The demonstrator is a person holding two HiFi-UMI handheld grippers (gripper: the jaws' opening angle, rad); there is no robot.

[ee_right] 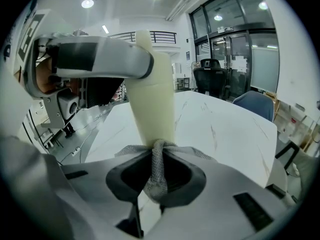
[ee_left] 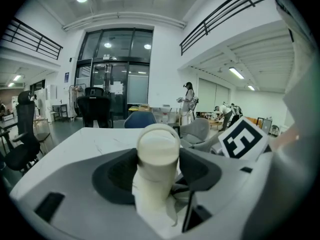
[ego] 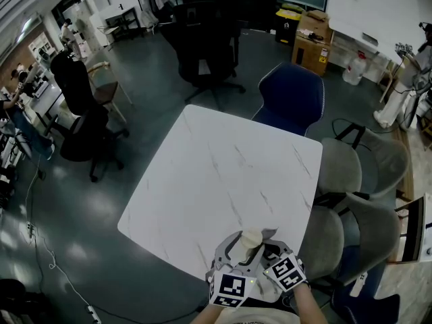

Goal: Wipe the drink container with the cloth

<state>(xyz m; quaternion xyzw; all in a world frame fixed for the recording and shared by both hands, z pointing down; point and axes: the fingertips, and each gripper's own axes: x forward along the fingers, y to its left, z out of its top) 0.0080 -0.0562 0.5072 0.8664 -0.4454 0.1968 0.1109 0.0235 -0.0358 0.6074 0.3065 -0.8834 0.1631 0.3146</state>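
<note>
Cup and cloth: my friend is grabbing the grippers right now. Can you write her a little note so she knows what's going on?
Left gripper: shut on the drink container, holding it over the near edge of the table.
Right gripper: shut on the bunched-up cloth, which touches the container's lower end.
Done: both things are in hand and the cloth is on the container.
Left: rub the cloth around the container. How much is wiped so far cannot be told.
</note>
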